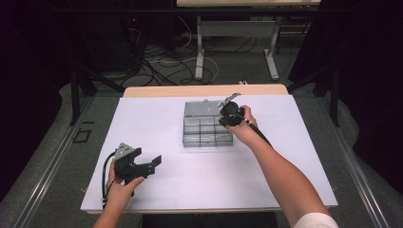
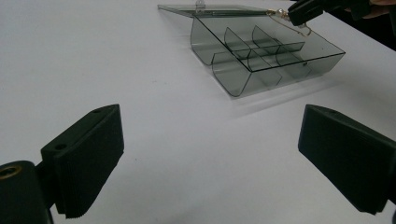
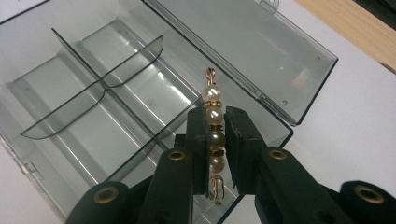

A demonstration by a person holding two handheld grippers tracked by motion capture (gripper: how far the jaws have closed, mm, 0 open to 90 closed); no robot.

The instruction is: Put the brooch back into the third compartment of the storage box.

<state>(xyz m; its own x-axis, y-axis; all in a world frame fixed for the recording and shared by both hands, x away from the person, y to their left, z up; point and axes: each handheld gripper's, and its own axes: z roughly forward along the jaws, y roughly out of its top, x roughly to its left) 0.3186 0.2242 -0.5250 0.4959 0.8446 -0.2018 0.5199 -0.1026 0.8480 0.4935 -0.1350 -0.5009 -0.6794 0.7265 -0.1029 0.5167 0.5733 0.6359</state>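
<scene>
A clear plastic box [image 1: 206, 130] with several compartments lies open on the white sheet, its lid [image 1: 202, 108] folded back flat. My right gripper [image 1: 229, 114] hovers over the box's far right corner, shut on a short string of pearls with gold loops [image 3: 214, 122]. The pearls hang above the box [image 3: 70, 140] near its hinge with the lid [image 3: 261, 46]. My left gripper [image 1: 148, 159] rests at the near left of the sheet, open and with nothing between its jaws. From the left gripper [image 2: 210, 154] the box [image 2: 261, 56] lies ahead, with the right gripper [image 2: 301, 11] above its far corner.
The white sheet [image 1: 157, 118] covers most of the wooden table [image 1: 204, 90]. Beyond the table lie floor cables [image 1: 157, 66] and the legs of another table [image 1: 199, 52]. Bare sheet surrounds the box on all sides.
</scene>
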